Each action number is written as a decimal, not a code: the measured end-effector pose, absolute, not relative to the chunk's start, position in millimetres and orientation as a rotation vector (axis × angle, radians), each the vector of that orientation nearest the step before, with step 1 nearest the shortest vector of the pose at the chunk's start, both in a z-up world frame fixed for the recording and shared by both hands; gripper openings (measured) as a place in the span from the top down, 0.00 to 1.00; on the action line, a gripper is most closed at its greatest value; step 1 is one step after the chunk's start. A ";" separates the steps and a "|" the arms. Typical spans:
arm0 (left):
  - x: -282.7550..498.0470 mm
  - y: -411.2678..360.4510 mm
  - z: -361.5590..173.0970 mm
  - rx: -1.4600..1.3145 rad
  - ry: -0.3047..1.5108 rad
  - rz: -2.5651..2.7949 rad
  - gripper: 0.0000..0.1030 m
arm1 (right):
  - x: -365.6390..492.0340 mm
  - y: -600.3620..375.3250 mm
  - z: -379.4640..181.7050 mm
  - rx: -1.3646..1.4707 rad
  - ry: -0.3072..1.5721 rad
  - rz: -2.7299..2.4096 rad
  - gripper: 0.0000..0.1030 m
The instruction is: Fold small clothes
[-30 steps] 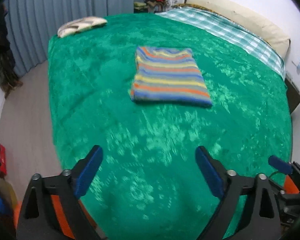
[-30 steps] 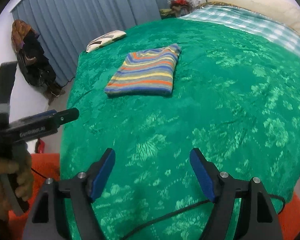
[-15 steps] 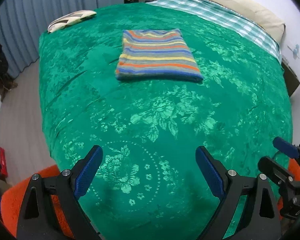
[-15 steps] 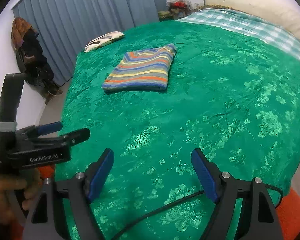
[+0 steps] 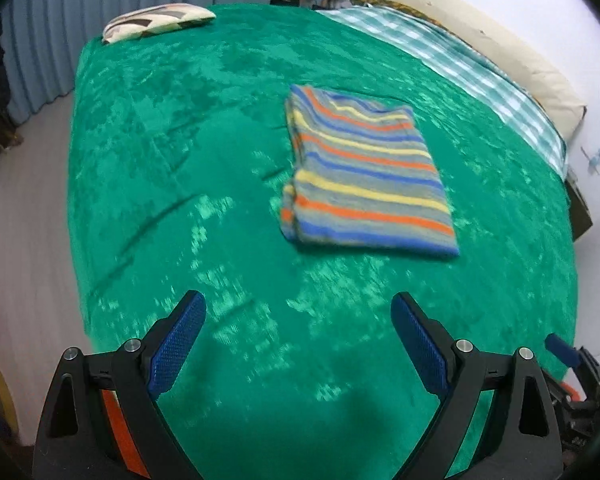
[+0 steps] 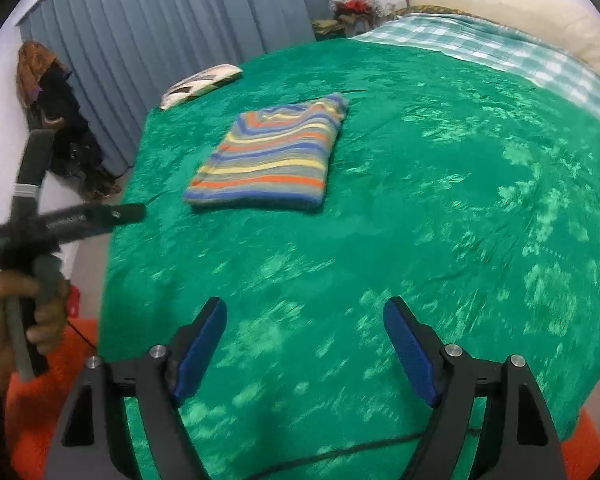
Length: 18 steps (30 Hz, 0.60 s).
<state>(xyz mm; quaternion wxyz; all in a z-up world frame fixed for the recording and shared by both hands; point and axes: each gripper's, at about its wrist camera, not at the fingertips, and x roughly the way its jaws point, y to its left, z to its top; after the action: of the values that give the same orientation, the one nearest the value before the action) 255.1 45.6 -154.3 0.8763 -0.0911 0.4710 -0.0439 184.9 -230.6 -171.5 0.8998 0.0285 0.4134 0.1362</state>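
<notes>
**Both grippers back off a bit, folded top stays put**

Left wrist view: the left gripper (image 5: 298,336) hangs over the near part of the green bedspread (image 5: 172,128) with its blue pads spread wide and nothing between them. The striped top (image 5: 364,176) lies folded in a neat rectangle on the bedspread, well apart from the fingers, toward the far right of the middle. Half a second ago it sat further up and more to the left in this view, so the camera has swung left and tipped; the picture is also blurrier now. A patterned pillow (image 5: 156,22) sits at the far left corner, and a checked sheet (image 5: 452,56) runs along the far right.

Right wrist view: the right gripper (image 6: 304,338) is also released, pads wide apart above the near bedspread (image 6: 440,184). The striped top (image 6: 272,152) lies far left of centre, looking the same fold as before. At the left edge the left hand (image 6: 16,320) grips the other tool's handle, now raised higher than half a second ago and smeared by motion.
</notes>
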 end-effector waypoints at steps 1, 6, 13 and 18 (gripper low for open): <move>254.2 44.0 -157.6 -0.194 0.976 -0.081 0.08 | 190.1 -230.8 -175.3 0.046 0.858 0.251 0.20; 240.1 17.6 -197.8 -0.183 0.953 -0.066 0.06 | 215.5 -229.3 -203.3 0.024 0.864 0.087 0.07; 234.0 -26.6 -235.8 0.088 0.921 0.003 0.01 | 232.9 -213.0 -243.2 -0.101 0.906 -0.005 0.00; 234.7 -20.6 -237.5 0.049 0.922 -0.013 0.01 | 234.7 -213.5 -246.4 -0.113 0.896 -0.014 0.00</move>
<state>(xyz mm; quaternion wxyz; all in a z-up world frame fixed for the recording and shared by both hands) 234.7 -20.6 -237.5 0.8954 0.0238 0.4446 -0.0060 234.7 -213.5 -246.4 0.8998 -0.0545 0.4328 -0.0068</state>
